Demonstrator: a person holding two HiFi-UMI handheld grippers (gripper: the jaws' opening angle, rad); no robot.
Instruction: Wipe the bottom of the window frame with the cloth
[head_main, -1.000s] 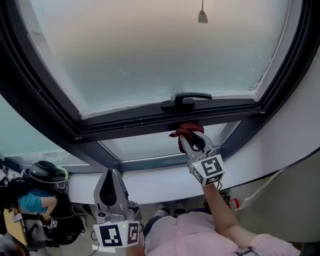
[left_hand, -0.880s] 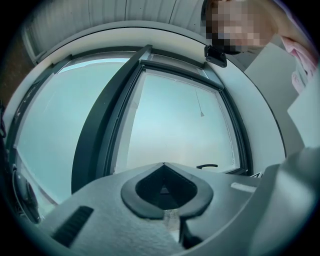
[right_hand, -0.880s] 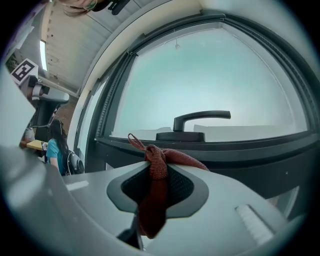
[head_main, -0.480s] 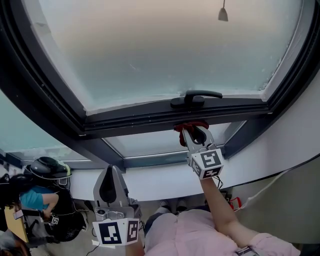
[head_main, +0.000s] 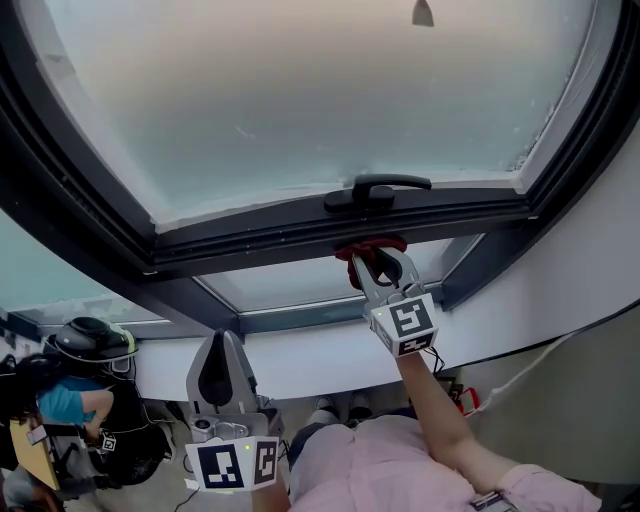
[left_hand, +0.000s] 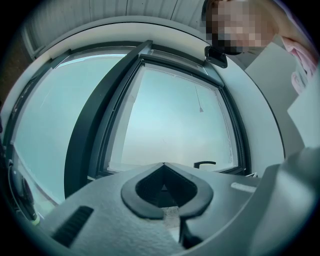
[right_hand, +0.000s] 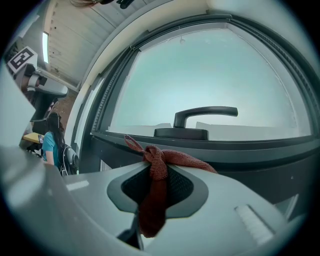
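Note:
A red cloth (head_main: 368, 247) (right_hand: 155, 185) is pinched in my right gripper (head_main: 378, 258) (right_hand: 152, 155), which is shut on it. The cloth's bunched end sits against the dark bottom rail of the window frame (head_main: 300, 235) (right_hand: 240, 150), just below the black window handle (head_main: 375, 190) (right_hand: 200, 120). My left gripper (head_main: 222, 345) (left_hand: 163, 165) hangs low at the left, well below the frame, jaws shut with nothing between them. Frosted glass (head_main: 320, 90) fills the sash above the rail.
A second fixed pane (head_main: 300, 285) lies under the rail, above a white curved sill (head_main: 330, 360). A person in a teal top (head_main: 65, 400) stands at the lower left. A pull cord end (head_main: 422, 12) hangs at the top.
My right gripper with the cloth has slid a little to the left along the bottom rail and stays pressed under the handle. The left gripper has not moved.

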